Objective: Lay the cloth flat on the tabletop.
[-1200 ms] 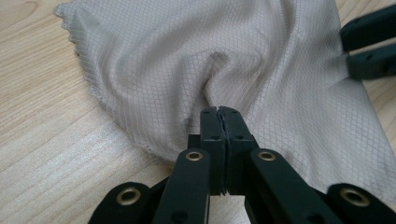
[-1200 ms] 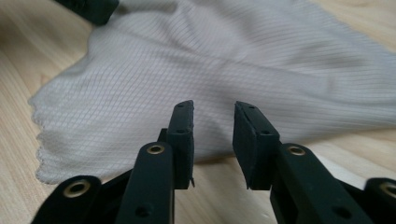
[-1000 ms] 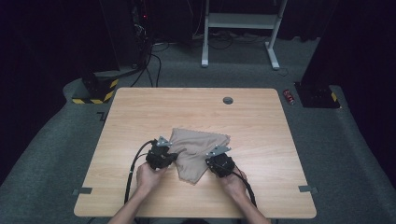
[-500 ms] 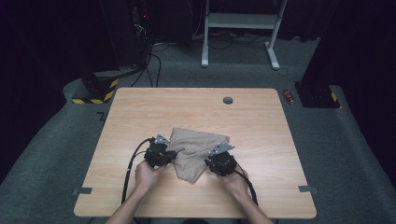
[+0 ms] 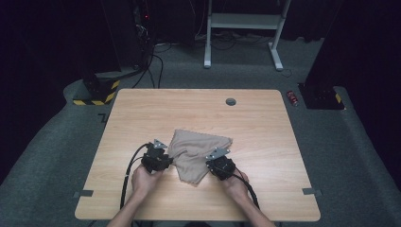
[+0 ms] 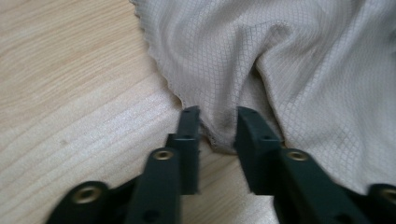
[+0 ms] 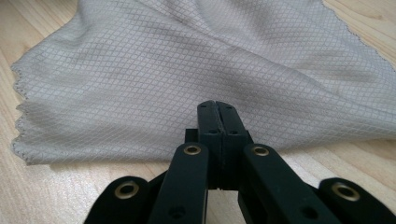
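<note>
The left gripper (image 6: 215, 122) is seen with jaws parted, having just been opening, a fold of the cloth (image 6: 299, 70) lying between them unpinched. The right gripper (image 7: 217, 112) is closed at the cloth's near edge; whether fabric is pinched cannot be told. The cloth is spread beyond both grippers, each hand equally near.

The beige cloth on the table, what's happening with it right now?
A person at a wooden table works on a beige cloth with a hand-held gripper in each hand. The cloth lies rumpled, roughly three-cornered. The left gripper sits at the cloth's left edge, and its jaws have just been opening, with a fold of cloth still between them. The right gripper is at the right edge, jaws together; whether it pinches any cloth I cannot tell.
</note>
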Action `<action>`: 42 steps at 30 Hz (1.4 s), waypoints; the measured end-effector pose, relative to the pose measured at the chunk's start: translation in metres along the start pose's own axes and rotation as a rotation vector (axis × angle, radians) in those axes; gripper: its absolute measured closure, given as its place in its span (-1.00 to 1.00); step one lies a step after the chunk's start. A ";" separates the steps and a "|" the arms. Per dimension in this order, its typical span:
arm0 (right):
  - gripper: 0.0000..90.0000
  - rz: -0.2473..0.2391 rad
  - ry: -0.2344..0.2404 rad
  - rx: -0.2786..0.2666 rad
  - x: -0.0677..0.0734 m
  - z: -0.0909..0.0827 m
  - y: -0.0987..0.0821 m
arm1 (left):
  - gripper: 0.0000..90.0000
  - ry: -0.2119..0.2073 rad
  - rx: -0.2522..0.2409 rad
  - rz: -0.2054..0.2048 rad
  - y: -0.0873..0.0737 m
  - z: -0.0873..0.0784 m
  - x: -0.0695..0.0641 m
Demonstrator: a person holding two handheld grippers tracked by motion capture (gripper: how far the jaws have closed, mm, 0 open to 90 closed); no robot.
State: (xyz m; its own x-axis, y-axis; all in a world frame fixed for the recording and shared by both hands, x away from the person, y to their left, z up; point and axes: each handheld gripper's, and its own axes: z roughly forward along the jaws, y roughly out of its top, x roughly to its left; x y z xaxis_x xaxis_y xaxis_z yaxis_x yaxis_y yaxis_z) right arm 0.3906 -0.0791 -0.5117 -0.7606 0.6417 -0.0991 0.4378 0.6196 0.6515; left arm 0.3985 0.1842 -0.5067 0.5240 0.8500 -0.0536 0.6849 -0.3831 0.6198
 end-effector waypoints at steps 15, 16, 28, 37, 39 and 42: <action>1.00 0.110 -0.061 -0.078 -0.049 -0.035 0.009 | 0.95 0.032 -0.054 -0.021 0.025 -0.015 0.015; 0.99 0.121 -0.068 -0.080 -0.050 -0.032 0.010 | 0.82 0.043 -0.046 -0.028 0.025 -0.013 0.014; 0.49 0.054 0.055 -0.125 -0.003 -0.035 -0.015 | 0.35 0.013 -0.080 0.060 -0.004 -0.018 -0.012; 0.67 0.000 0.062 -0.052 0.004 -0.012 -0.019 | 0.36 -0.013 -0.035 0.060 0.000 0.004 -0.017; 0.85 -0.007 0.058 -0.044 0.002 -0.011 -0.018 | 0.55 -0.024 -0.030 0.085 0.006 0.008 -0.018; 0.97 -0.017 0.061 -0.009 -0.001 -0.012 -0.013 | 0.98 -0.034 -0.024 0.120 0.015 0.007 -0.020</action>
State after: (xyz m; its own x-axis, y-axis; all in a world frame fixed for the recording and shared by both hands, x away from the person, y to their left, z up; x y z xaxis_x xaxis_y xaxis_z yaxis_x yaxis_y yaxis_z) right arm 0.3802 -0.0932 -0.5110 -0.7957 0.6022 -0.0643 0.4206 0.6259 0.6568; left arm 0.4016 0.1587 -0.5021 0.6187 0.7856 -0.0046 0.6043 -0.4722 0.6417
